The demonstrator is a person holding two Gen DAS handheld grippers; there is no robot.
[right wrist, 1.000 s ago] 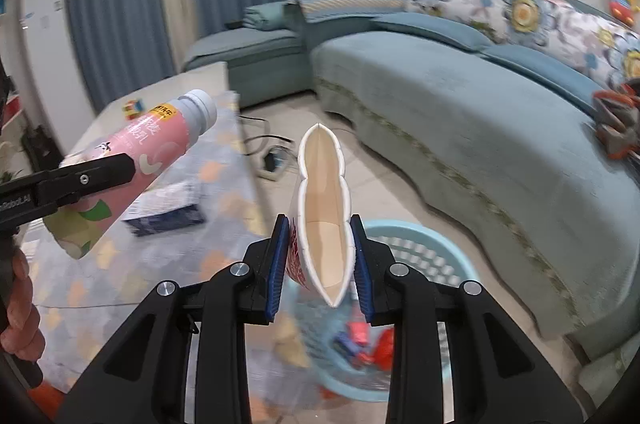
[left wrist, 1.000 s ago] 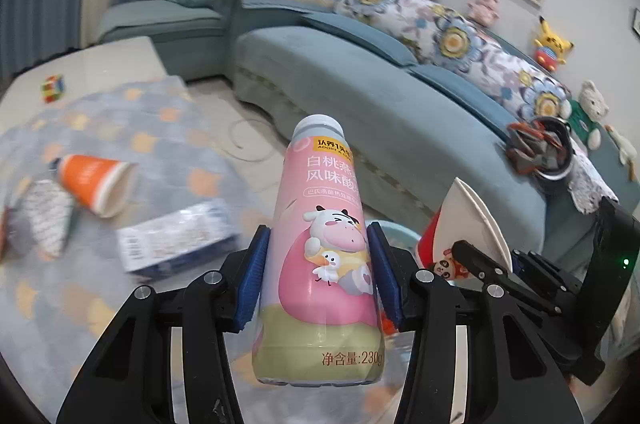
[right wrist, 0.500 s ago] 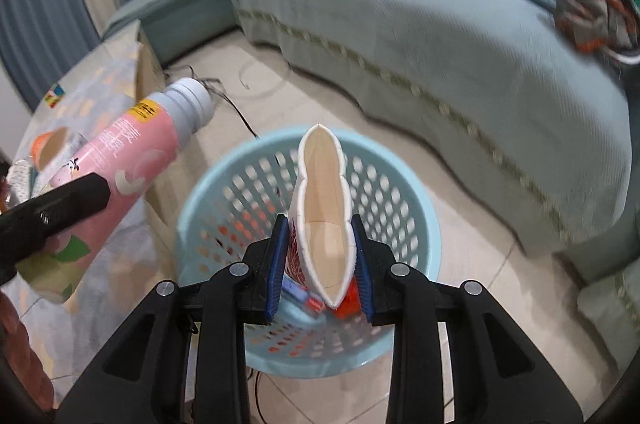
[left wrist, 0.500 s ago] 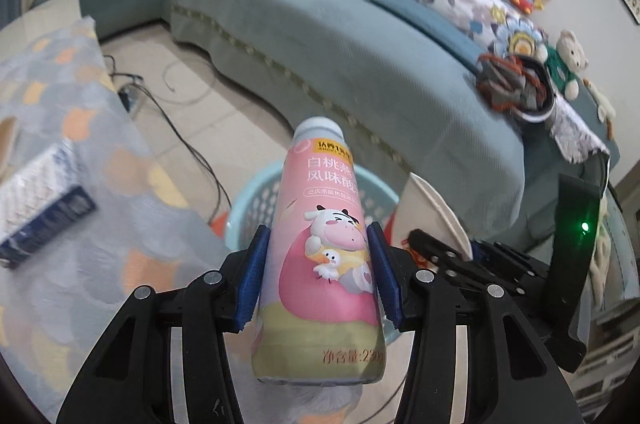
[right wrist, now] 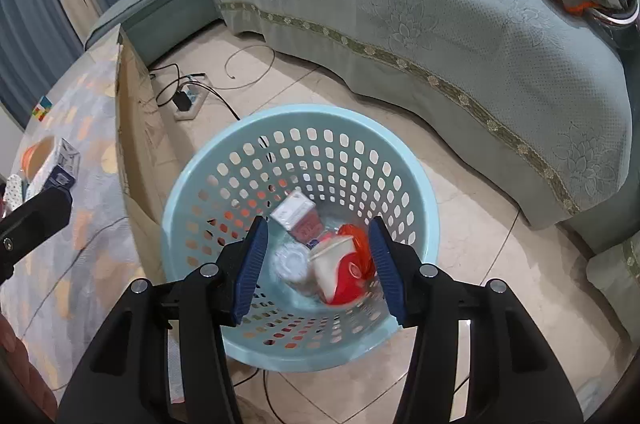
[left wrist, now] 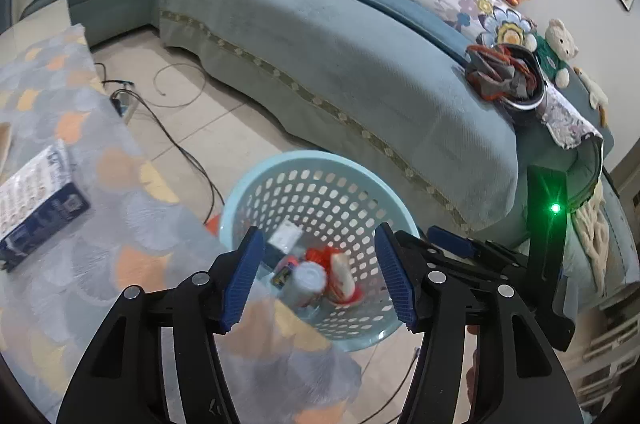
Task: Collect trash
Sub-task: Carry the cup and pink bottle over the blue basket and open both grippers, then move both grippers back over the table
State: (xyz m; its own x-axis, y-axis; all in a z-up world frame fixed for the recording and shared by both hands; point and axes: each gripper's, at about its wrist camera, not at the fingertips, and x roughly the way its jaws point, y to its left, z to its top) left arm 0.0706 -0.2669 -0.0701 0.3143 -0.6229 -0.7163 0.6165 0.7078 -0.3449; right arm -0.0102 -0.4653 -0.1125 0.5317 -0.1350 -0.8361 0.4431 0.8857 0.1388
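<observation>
The light blue perforated basket (left wrist: pixel 320 157) stands on the floor between the table and the sofa. In it lie the pink milk bottle (left wrist: pixel 308 278), seen cap-up, the red and white paper cup (left wrist: pixel 340 278) and a small box (left wrist: pixel 285 238). My left gripper (left wrist: pixel 319 280) hangs over the basket, its jaws opening with nothing between them. In the right wrist view my right gripper (right wrist: pixel 319 264) also hangs above the basket (right wrist: pixel 300 110), jaws opening and empty. The bottle (right wrist: pixel 290 262) and the cup (right wrist: pixel 340 276) lie below it.
The table with its patterned cloth (left wrist: pixel 120 224) touches the basket's left side and bears a blue and white carton (left wrist: pixel 36 200) and an orange cup (right wrist: pixel 38 154). A power strip with cables (right wrist: pixel 190 100) lies on the floor. The teal sofa (left wrist: pixel 360 64) runs behind.
Both grippers came down over the basket and opened. The pink bottle left the left jaws and the paper cup left the right jaws; both now lie in the basket.
</observation>
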